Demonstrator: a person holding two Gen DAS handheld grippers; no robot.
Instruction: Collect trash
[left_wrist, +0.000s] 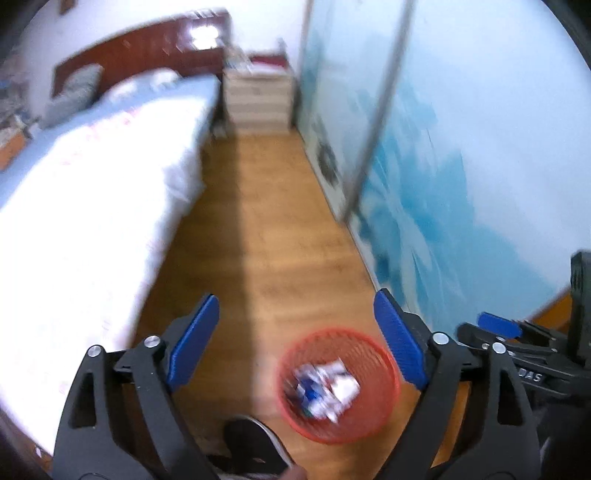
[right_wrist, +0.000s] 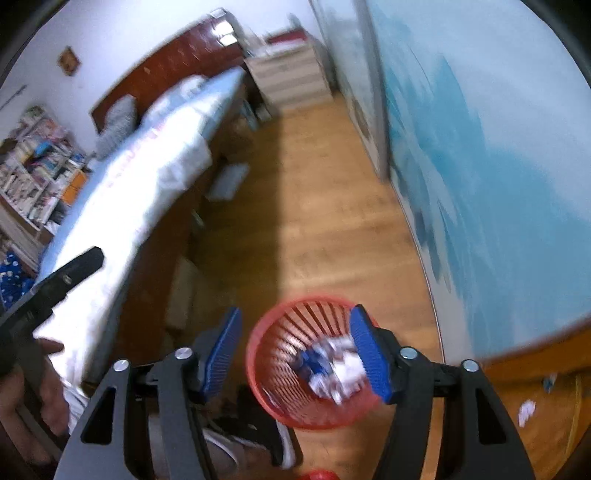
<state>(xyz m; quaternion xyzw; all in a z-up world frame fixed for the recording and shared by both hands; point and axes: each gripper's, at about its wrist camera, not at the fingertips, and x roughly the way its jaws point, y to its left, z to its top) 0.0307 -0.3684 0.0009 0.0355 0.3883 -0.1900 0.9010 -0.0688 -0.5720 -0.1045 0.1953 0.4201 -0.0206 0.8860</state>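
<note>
A red mesh waste basket (left_wrist: 384, 354) stands on the wooden floor and holds crumpled white and blue trash (left_wrist: 327, 387). My left gripper (left_wrist: 295, 339) is open and empty, above and just left of the basket. In the right wrist view the basket (right_wrist: 273, 354) lies below my right gripper (right_wrist: 295, 350), which is open and empty, with the trash (right_wrist: 332, 369) inside it. The right gripper also shows at the right edge of the left wrist view (left_wrist: 498, 325). A small white scrap (right_wrist: 526, 411) lies on a wooden surface at the lower right.
A bed (left_wrist: 74, 221) with white bedding runs along the left. A blue patterned wardrobe (left_wrist: 461, 166) lines the right. A white drawer unit (left_wrist: 258, 99) stands at the far end. A bookshelf (right_wrist: 33, 166) is far left. The person's shoe (left_wrist: 255, 443) is by the basket.
</note>
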